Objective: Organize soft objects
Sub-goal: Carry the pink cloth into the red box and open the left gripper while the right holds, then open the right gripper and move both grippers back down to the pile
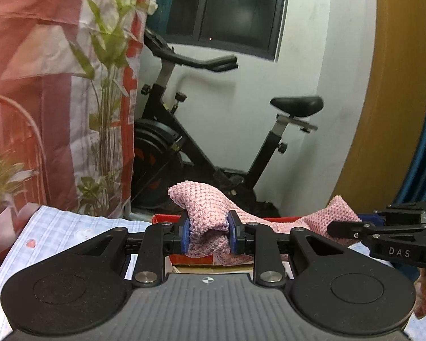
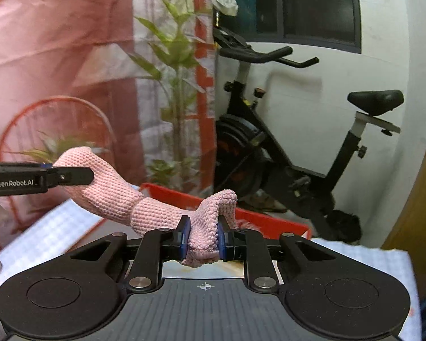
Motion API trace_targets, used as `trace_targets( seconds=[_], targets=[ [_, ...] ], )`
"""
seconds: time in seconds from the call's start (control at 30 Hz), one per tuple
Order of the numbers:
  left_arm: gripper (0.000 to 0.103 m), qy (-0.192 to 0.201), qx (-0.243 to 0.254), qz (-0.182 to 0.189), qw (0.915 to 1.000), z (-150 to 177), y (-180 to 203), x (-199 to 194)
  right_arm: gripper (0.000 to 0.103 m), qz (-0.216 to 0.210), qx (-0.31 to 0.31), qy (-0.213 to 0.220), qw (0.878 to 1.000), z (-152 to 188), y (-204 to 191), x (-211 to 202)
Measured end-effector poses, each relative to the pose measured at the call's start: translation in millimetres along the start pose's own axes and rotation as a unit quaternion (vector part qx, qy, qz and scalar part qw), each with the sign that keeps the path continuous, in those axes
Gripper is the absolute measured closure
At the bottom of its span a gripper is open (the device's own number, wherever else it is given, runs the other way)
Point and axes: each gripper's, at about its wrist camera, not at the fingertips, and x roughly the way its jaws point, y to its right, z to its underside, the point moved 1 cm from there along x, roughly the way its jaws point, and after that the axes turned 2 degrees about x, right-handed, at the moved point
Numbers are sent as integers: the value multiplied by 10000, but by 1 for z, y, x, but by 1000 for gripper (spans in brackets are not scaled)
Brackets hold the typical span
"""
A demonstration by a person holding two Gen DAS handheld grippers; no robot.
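A pink knitted cloth [image 1: 204,213] hangs stretched between both grippers, lifted above the table. My left gripper [image 1: 208,236] is shut on one bunched end of it, blue pads pressing the knit. The other end runs to the right, toward my right gripper's body [image 1: 389,238]. In the right wrist view the same pink knitted cloth [image 2: 113,199] spans from the left gripper's body [image 2: 39,179] down to my right gripper [image 2: 204,240], which is shut on the other bunched end.
A red tray [image 2: 269,221] lies just beyond the cloth on a table covered with a pale checked cloth [image 1: 65,227]. Behind stand an exercise bike [image 1: 207,130], a plant [image 2: 173,56], a floral curtain [image 1: 42,71] and a wooden door [image 1: 383,113].
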Motion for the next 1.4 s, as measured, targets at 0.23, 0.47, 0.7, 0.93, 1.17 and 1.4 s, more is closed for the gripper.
trace_targets(
  seconds=[0.23, 0.47, 0.7, 0.93, 1.17, 1.4],
  targets=[
    [76, -608, 0, -92, 9981, -4, -3, 68, 85, 261, -291, -361, 9986, -4, 20, 64],
    [75, -1255, -142, 15, 9920, 9, -11, 102, 85, 208, -248, -880, 9956, 6, 25, 106],
    [43, -1301, -25, 228, 9912, 10, -10, 101, 70, 228, -150, -1126, 9933, 16, 29, 114],
    [37, -1239, 304, 466, 9907, 6, 5, 72, 60, 182, -65, -977, 9950, 14, 23, 89],
    [36, -1030, 318, 600, 9924, 7, 3, 19, 60, 28, -23, -662, 9978, 18, 8, 38],
    [36, -915, 240, 689, 9931, 26, -2, -35, 60, -130, 163, -317, 9993, 38, -1, -22]
  ],
)
